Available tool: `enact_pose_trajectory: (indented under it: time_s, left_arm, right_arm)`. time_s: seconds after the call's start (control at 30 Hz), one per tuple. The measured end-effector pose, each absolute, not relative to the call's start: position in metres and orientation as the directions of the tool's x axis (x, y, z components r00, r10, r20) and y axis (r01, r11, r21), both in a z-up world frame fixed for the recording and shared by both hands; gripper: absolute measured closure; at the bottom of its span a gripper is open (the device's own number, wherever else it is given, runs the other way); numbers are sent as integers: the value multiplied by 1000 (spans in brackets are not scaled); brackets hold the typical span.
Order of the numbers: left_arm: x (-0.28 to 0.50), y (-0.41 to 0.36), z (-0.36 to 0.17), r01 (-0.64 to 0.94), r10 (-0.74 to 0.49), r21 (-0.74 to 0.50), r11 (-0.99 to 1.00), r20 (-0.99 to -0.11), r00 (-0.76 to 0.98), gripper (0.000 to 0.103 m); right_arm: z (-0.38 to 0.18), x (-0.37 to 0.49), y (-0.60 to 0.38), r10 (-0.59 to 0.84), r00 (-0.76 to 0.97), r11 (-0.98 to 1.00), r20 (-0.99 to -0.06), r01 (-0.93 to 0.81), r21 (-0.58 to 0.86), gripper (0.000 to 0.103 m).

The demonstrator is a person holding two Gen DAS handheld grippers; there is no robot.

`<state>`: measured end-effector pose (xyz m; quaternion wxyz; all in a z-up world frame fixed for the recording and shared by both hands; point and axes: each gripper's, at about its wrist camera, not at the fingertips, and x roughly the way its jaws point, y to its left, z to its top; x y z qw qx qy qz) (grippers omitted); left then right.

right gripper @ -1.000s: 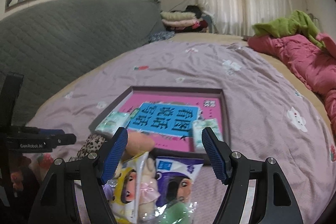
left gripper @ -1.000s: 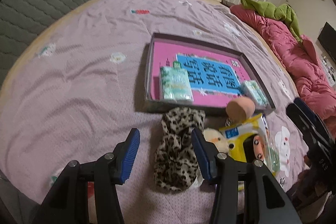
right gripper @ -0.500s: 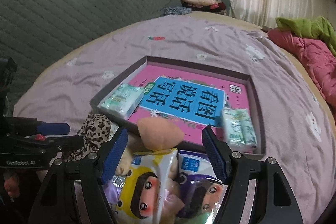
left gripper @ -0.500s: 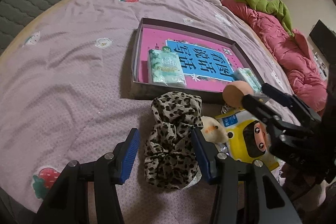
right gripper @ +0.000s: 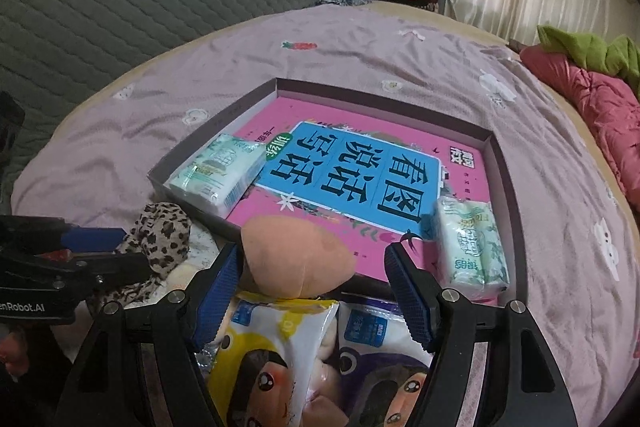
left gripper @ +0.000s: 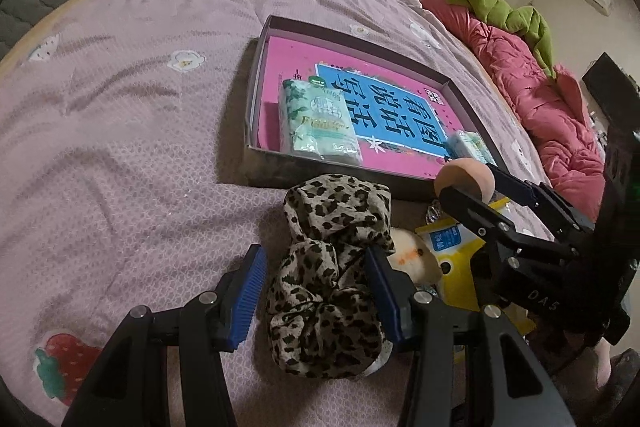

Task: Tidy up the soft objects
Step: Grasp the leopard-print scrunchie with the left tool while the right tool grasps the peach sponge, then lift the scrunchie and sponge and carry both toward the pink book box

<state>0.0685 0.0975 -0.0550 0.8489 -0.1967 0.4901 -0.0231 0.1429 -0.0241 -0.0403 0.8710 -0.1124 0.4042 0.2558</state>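
1. The left gripper point(left gripper: 316, 287) points down at the bed point(left gripper: 120, 131), jaws apart, with the leopard scrunchie point(left gripper: 328, 267) lying between them; the pads do not press it.
2. The right gripper point(right gripper: 314, 293) hangs with jaws wide apart over the peach puff point(right gripper: 296, 259); its left pad is just beside the puff, and I cannot tell if it touches.
3. The puff sits on a yellow packet point(right gripper: 276, 347), with a purple packet point(right gripper: 380, 359) beside it, just in front of the tray point(right gripper: 504, 163).
4. The tray lies flat on the bed, holding a pink book point(right gripper: 360, 163) and two tissue packs point(right gripper: 218, 171), one at each near corner.
5. A small cream plush point(left gripper: 414, 255) lies between the scrunchie and the yellow packet.
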Motion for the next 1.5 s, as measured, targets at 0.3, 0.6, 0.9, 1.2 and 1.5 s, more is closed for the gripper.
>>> enact_pose_trajectory:
  time_s: [0.3, 0.6, 0.9, 1.2, 1.5]
  left_arm:
    - [79, 103, -63, -151, -275, -404, 902, -809, 519, 52]
    - [85, 108, -68, -136, -354, -484, 864, -778, 519, 60]
    - [82, 106, -60, -102, -379, -504, 858, -753, 538, 80]
    - [73, 110, -47, -87, -368, -499, 862, -736, 569, 83]
    - [66, 105, -30, -96, -342, -487, 868, -727, 596, 84]
  right_arm:
    - [-41, 146, -25, 388, 526, 833, -757, -552, 43, 46]
    - [-34, 145, -26, 401, 536, 828, -743, -559, 43, 55]
    - [-24, 145, -37, 416, 560, 839, -717, -540, 66, 55]
    - [-16, 138, -41, 442, 576, 839, -688, -537, 90, 56]
    - [-12, 135, -54, 474, 590, 844, -653, -517, 145, 56]
